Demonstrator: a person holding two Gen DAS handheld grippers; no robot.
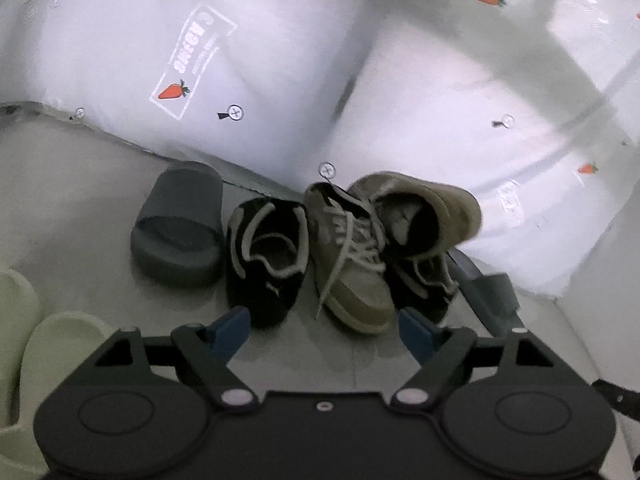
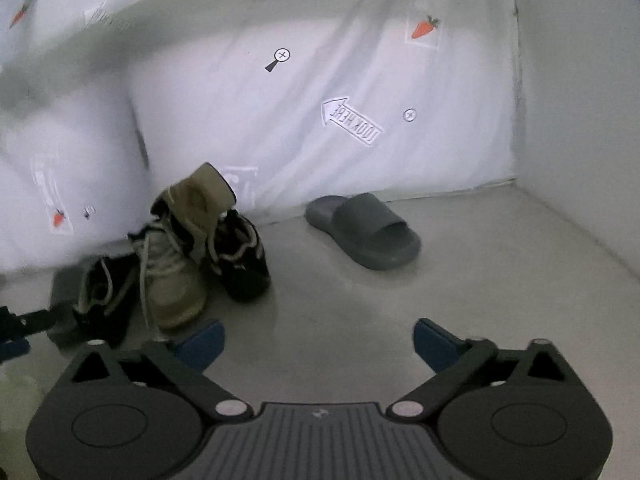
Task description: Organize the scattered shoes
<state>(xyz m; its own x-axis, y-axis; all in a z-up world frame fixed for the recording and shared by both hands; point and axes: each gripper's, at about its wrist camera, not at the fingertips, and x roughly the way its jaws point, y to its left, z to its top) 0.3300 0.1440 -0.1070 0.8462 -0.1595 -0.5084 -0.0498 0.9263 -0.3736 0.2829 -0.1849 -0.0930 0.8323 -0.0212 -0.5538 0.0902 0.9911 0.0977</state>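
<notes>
A pile of shoes lies on the grey floor by a white sheet. In the left wrist view a black sneaker point(image 1: 266, 260) sits beside a beige laced sneaker point(image 1: 352, 272). A second beige sneaker point(image 1: 424, 216) leans tilted on top of another black sneaker point(image 1: 424, 288). A grey slide point(image 1: 180, 224) rests left of the pile, and another grey slide point(image 1: 488, 292) pokes out at the right. My left gripper point(image 1: 324, 328) is open just in front of the pile, holding nothing. My right gripper point(image 2: 318, 340) is open over bare floor, with the grey slide point(image 2: 364, 228) ahead and the beige sneaker point(image 2: 172, 276) to its left.
Two pale green slides point(image 1: 44, 344) lie at the left edge of the left wrist view. The white sheet point(image 2: 320, 100) printed with carrots hangs behind the shoes. A white wall point(image 2: 580, 100) closes the corner at the right. Bare floor point(image 2: 460, 272) spreads before the right gripper.
</notes>
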